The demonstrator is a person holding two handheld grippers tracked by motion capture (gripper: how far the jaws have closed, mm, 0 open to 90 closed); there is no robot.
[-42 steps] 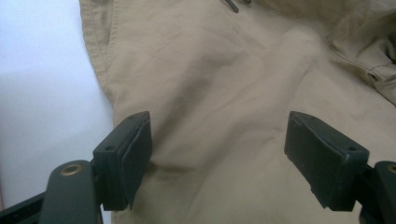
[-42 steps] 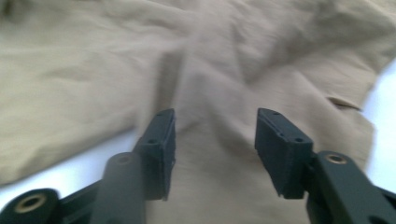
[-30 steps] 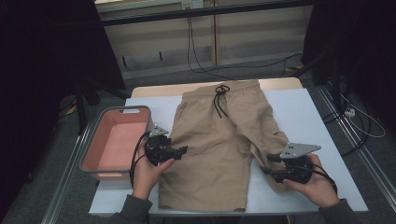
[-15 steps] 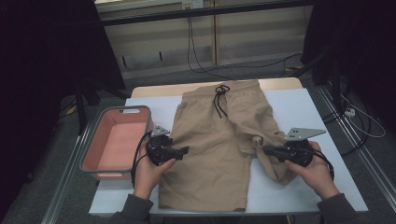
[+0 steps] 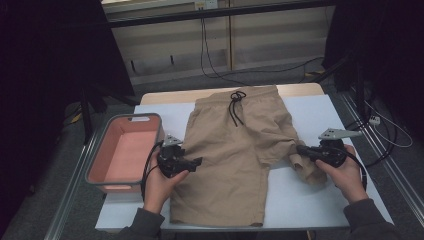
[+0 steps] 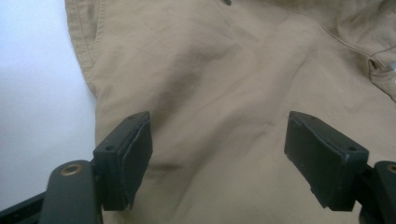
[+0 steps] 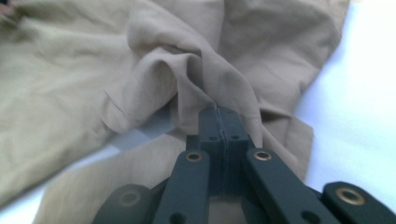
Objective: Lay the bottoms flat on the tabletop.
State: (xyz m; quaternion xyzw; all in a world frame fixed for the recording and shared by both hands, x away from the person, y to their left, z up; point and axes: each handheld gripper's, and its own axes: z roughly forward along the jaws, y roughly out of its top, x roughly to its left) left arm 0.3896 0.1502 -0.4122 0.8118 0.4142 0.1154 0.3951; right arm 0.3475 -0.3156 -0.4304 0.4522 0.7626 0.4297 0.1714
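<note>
A dim room with cables along the far wall surrounds a pale counter [image 5: 310, 112], and spread across its middle lies a pair of khaki shorts [image 5: 235, 150], waistband toward the far edge with a black drawstring [image 5: 235, 107] knotted at its centre. The fabric is plain tan cotton, lightly creased; the leg on the left lies flat and straight to the near edge, while the other leg is pulled up and bunched into folds toward the right. The right gripper [image 5: 305, 150] has just been closing, and its jaws are now clamped together on a pinched ridge of that bunched leg. The left gripper [image 5: 196, 162] rests over the flat leg with its jaws standing wide apart, nothing between them. A pink bin [image 5: 100, 165] sits just left of the shorts.
</note>
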